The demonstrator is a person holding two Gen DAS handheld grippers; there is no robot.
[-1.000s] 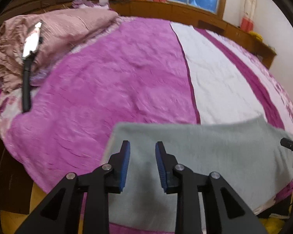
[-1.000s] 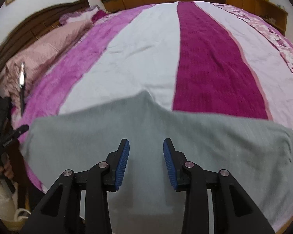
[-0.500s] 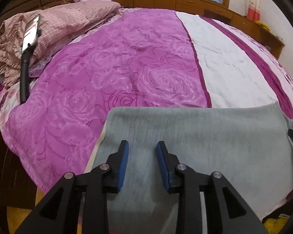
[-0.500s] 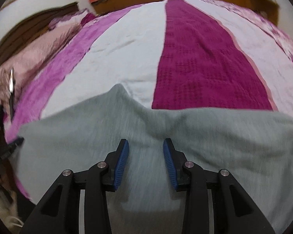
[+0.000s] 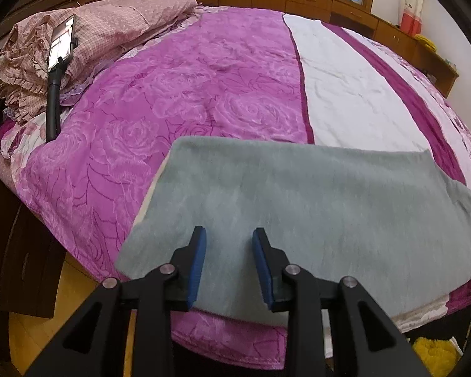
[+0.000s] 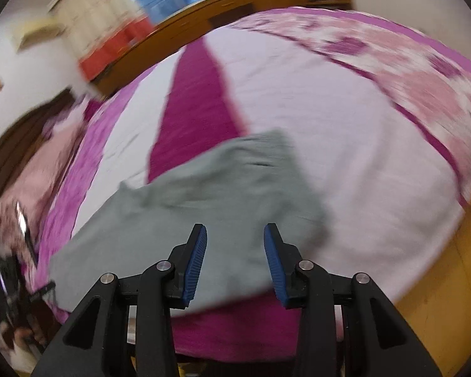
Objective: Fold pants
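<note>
Right tool [image 6: 235,257] has swung toward the pants' [image 6: 204,207] end

Grey pants [image 5: 314,207], soft fleecy fabric, folded into a flat wide band, lying crosswise on the bed [image 5: 204,94] near its front edge, pale lining showing along one end, other end rumpled [image 6: 260,157] with small creases

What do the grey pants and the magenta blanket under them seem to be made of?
The grey pants look like soft matte knit, possibly fleece or jersey: a fuzzy, even surface with no sheen. The magenta blanket looks like plush, slightly glossy velour with an embossed rose pattern; the fibre cannot be told.
</note>
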